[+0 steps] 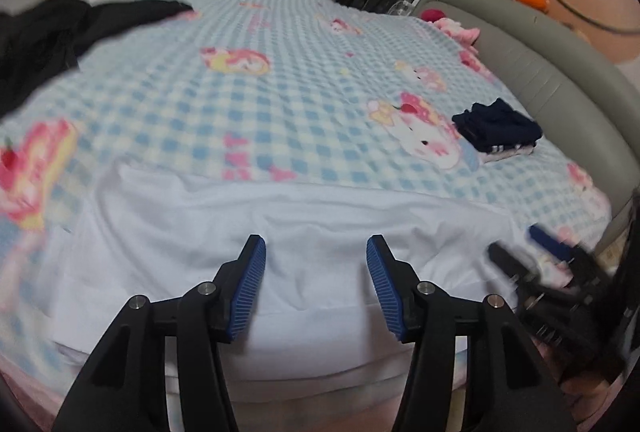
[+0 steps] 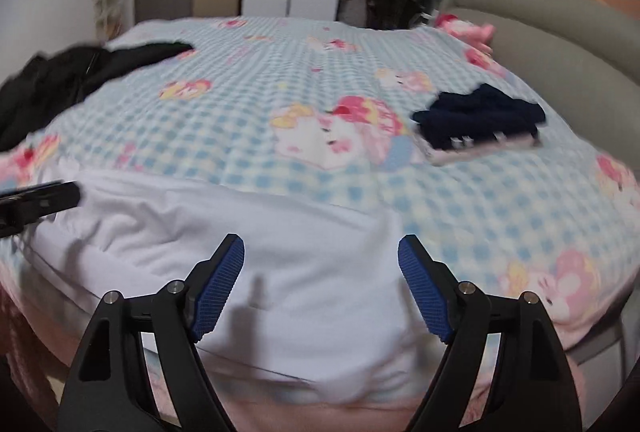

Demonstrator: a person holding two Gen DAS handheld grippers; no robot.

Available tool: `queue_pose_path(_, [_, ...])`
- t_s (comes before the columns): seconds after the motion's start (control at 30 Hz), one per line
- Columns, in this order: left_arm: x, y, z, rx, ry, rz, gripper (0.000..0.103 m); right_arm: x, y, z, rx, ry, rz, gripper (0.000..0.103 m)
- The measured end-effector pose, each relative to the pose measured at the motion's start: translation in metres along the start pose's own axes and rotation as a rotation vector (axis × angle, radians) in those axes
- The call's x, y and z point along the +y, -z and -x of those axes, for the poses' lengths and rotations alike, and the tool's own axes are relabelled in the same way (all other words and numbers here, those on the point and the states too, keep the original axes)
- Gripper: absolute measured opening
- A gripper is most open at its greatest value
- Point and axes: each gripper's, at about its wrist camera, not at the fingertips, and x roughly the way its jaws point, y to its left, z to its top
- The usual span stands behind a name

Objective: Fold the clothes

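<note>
A white garment (image 1: 280, 224) lies spread and wrinkled on the near edge of the bed, also seen as the white garment (image 2: 248, 240) in the right wrist view. My left gripper (image 1: 316, 252) hovers over its near part, open, nothing between the blue pads. My right gripper (image 2: 320, 256) is open above the garment's right part, holding nothing. The right gripper (image 1: 536, 248) shows blurred at the right of the left wrist view. The left gripper's black tip (image 2: 40, 201) pokes in at the left of the right wrist view.
A blue checked blanket (image 1: 280, 91) with cartoon prints covers the bed. A folded stack with a navy garment (image 1: 498, 125) on top sits at the right; same navy stack (image 2: 480, 119). Black clothing (image 1: 44, 39) lies far left. A grey padded headboard (image 1: 540, 67) borders the right side.
</note>
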Motion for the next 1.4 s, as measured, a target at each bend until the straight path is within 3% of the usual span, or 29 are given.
queue_pose_path(0.03, [0.003, 0.002, -0.004, 0.018, 0.005, 0.013, 0.058, 0.003, 0.002, -0.006, 0.031, -0.032, -0.005, 0.081])
queue_pose_path(0.13, [0.004, 0.010, -0.002, 0.057, -0.035, -0.075, 0.050, 0.005, 0.019, -0.022, 0.126, -0.062, 0.017, 0.080])
queue_pose_path(0.27, [0.009, 0.022, 0.021, 0.068, -0.111, -0.170, 0.050, -0.020, 0.022, -0.011, 0.125, -0.125, -0.041, 0.080])
queue_pose_path(0.47, [-0.001, 0.011, 0.040, -0.011, -0.122, -0.166, 0.057, -0.040, 0.018, -0.002, 0.067, -0.139, -0.159, 0.080])
queue_pose_path(0.53, [-0.006, 0.007, 0.046, -0.040, -0.124, -0.169, 0.057, -0.030, 0.014, 0.002, 0.040, -0.138, -0.111, 0.080])
queue_pose_path(0.6, [-0.012, 0.003, 0.050, -0.067, -0.127, -0.176, 0.057, -0.014, 0.016, -0.004, 0.068, -0.113, -0.029, 0.080])
queue_pose_path(0.7, [-0.023, -0.003, 0.049, -0.087, -0.133, -0.206, 0.057, -0.009, 0.023, -0.012, 0.117, -0.090, -0.004, 0.080])
queue_pose_path(0.8, [-0.021, -0.002, 0.042, -0.043, -0.115, -0.196, 0.064, -0.019, 0.023, -0.011, 0.130, -0.114, -0.055, 0.080])
queue_pose_path(0.9, [0.000, 0.014, 0.017, 0.092, -0.222, -0.182, 0.065, -0.025, 0.026, -0.013, 0.147, -0.126, -0.069, 0.080])
queue_pose_path(0.93, [0.011, 0.020, 0.015, 0.118, -0.199, -0.152, 0.068, -0.025, 0.027, -0.012, 0.148, -0.123, -0.061, 0.080])
queue_pose_path(1.07, [0.038, 0.017, 0.039, 0.090, -0.062, -0.028, 0.068, -0.028, 0.031, -0.006, 0.140, -0.130, -0.054, 0.080])
queue_pose_path(1.2, [0.042, 0.005, 0.062, -0.032, -0.086, 0.005, 0.067, -0.047, 0.021, 0.009, 0.033, -0.169, -0.173, 0.081])
queue_pose_path(1.27, [0.044, -0.001, 0.060, -0.054, -0.084, 0.013, 0.068, -0.057, 0.016, 0.014, -0.015, -0.164, -0.225, 0.082])
queue_pose_path(1.33, [0.047, -0.005, 0.050, -0.039, -0.077, 0.025, 0.068, -0.064, 0.016, 0.009, -0.006, -0.151, -0.252, 0.085])
queue_pose_path(1.4, [0.052, -0.003, 0.029, 0.020, -0.094, 0.033, 0.068, -0.069, 0.020, -0.007, 0.067, -0.161, -0.276, 0.084])
